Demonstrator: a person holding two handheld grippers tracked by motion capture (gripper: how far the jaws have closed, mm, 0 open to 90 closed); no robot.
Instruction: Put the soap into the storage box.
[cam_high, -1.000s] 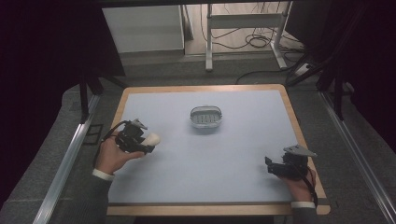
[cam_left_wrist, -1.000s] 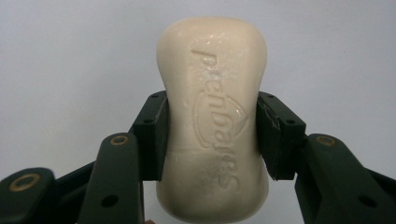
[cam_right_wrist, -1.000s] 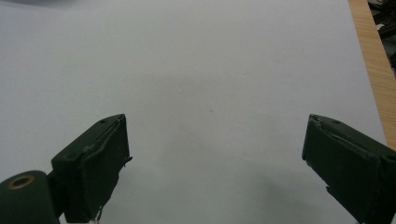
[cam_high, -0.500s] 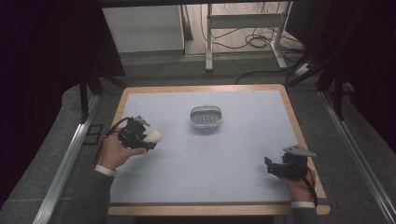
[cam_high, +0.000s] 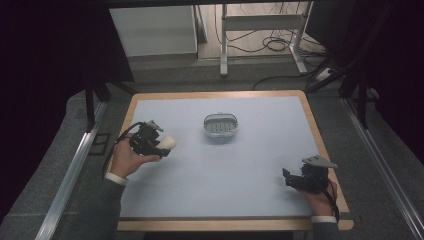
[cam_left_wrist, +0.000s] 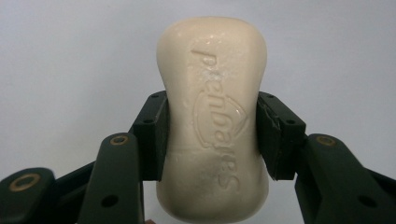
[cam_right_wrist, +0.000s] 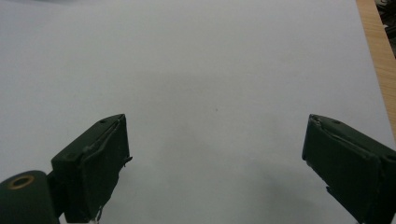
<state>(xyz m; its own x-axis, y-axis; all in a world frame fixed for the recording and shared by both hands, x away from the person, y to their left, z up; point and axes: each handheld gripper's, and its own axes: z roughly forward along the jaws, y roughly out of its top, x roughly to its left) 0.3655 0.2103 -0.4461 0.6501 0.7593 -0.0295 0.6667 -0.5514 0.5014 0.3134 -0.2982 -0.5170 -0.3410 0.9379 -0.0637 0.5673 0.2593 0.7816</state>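
A cream bar of soap (cam_left_wrist: 212, 116) with raised lettering sits between the two black pads of my left gripper (cam_left_wrist: 212, 135), which is shut on its narrow waist. In the high view that left gripper (cam_high: 159, 146) is over the left part of the pale mat, and the soap (cam_high: 168, 143) pokes out toward the middle. A small grey soap dish (cam_high: 220, 126) stands at the mat's centre back, apart from both hands. My right gripper (cam_high: 286, 178) rests near the front right corner; its jaws (cam_right_wrist: 215, 163) stand wide open over bare mat.
The pale blue mat (cam_high: 240, 165) lies in a wooden-edged table (cam_high: 320, 145). Metal rails run along both sides. A white cabinet (cam_high: 152, 30) and a desk frame with cables (cam_high: 260, 22) stand behind the table on the floor.
My left hand has shifted slightly up and toward the mat's middle with the soap. The right hand has stayed put.
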